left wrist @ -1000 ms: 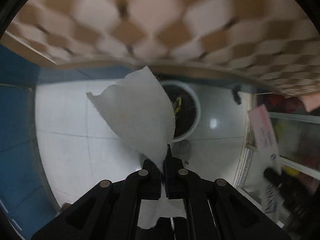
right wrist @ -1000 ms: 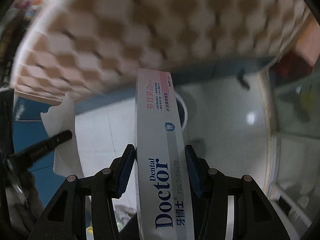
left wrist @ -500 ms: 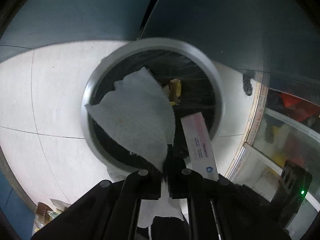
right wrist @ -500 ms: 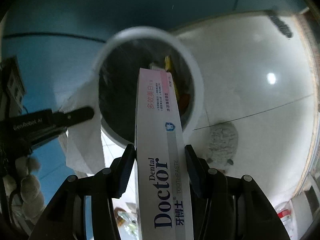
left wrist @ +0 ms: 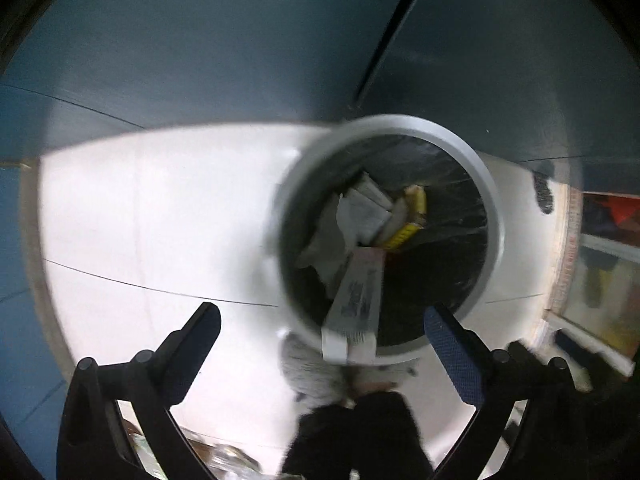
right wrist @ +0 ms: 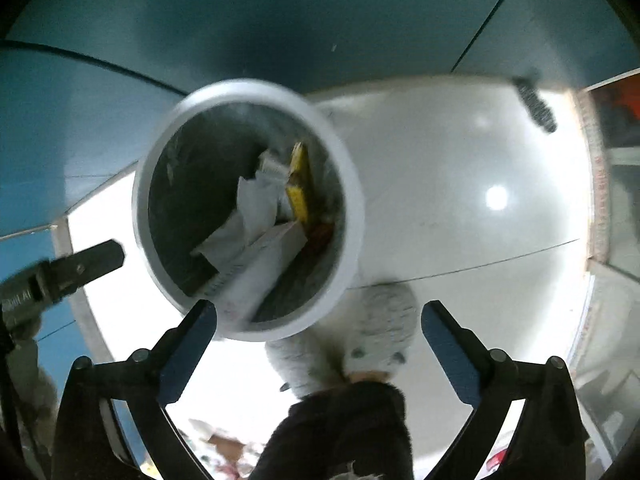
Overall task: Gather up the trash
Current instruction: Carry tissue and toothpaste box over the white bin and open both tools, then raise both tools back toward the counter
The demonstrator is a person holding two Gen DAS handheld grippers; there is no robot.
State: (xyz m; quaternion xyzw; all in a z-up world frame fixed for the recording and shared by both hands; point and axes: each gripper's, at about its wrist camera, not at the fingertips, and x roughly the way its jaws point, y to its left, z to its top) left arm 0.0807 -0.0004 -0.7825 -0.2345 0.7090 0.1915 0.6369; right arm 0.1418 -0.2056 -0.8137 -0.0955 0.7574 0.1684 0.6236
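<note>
the toothpaste box (left wrist: pixel 354 304) leans inside the round bin (left wrist: pixel 490 204), its near end propped against the rim closest to the camera and its far end down among the rubbish; in the right wrist view the same box (right wrist: pixel 260 268) slants from the near-left rim toward the middle. beside it in the bin lies the white tissue (left wrist: pixel 326 240), crumpled against the dark liner, with a yellow packet (left wrist: pixel 408 220) and other pale scraps just past it. the bin stands on a white tiled floor (left wrist: pixel 160 220), close against a blue wall (left wrist: pixel 240 40). the left tongs (left wrist: pixel 322 356) are spread wide and hold nothing, hovering above the bin's near edge. the right tongs (right wrist: pixel 320 344) are likewise wide apart and empty. a grey fuzzy slipper (right wrist: pixel 372 336) shows on the floor just below the bin.
</note>
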